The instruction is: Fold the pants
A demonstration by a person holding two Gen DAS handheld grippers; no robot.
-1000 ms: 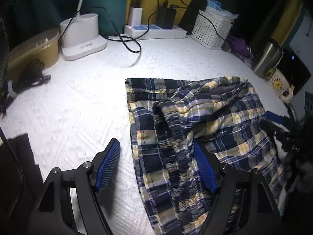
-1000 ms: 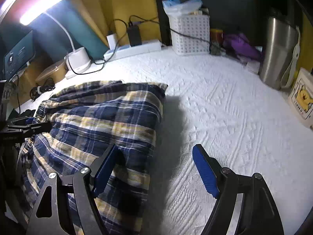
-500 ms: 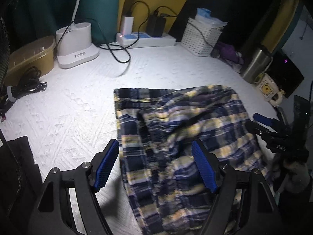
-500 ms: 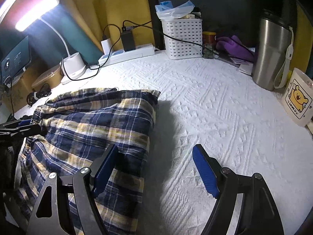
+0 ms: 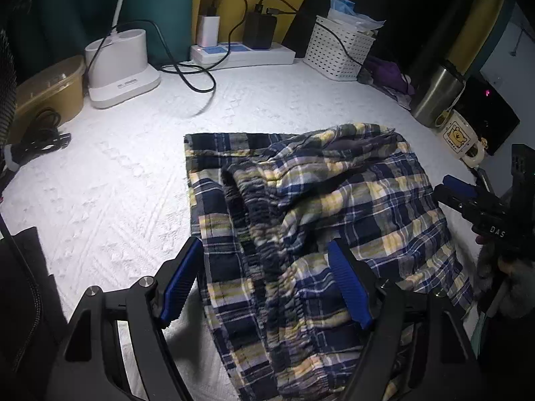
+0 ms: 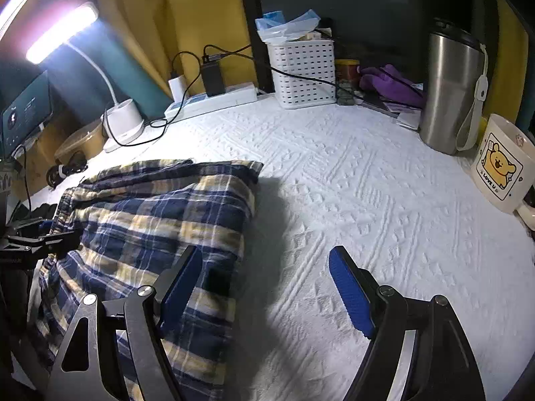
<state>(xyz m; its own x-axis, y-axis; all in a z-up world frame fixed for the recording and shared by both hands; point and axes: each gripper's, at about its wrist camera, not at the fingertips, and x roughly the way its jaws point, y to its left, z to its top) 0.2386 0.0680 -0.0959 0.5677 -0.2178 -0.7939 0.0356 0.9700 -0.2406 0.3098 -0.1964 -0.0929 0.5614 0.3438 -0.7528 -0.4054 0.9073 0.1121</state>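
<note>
Looking down the left tongs (image 5: pixel 265 282), we saw both blue pads spread wide, gripping nothing, and hanging over the near end of the plaid pants (image 5: pixel 311 220). The pants lay bunched in a loose fold on the white textured surface (image 5: pixel 110 200), with the gathered elastic waistband (image 5: pixel 264 234) running between the two pads and away from us. From the right wrist view, the right tongs (image 6: pixel 264 287) also stood wide apart and held nothing; the left pad was over the near right edge of the pants (image 6: pixel 157 220), while the right pad was over bare white cloth (image 6: pixel 384 200). We could not tell whether that left pad touched the fabric. In the left view the right tongs (image 5: pixel 468 200) appeared at the far right edge of the pants, just beside them.

Farther off, past the pants, a black cable (image 5: pixel 197 77) looped across the surface. At the back edge stood a white lamp base (image 5: pixel 120 67), a tan lidded container (image 5: pixel 50 87) beside it, and a white power strip (image 5: pixel 244 55) with two chargers plugged in. To the right of the strip sat a white perforated basket (image 6: pixel 302 70), then a purple cloth (image 6: pixel 391 83), a steel tumbler (image 6: pixel 451 87) and a cream mug with a yellow bear (image 6: pixel 501 163). The lamp's bright bar (image 6: pixel 60 33) glowed at the upper left.
</note>
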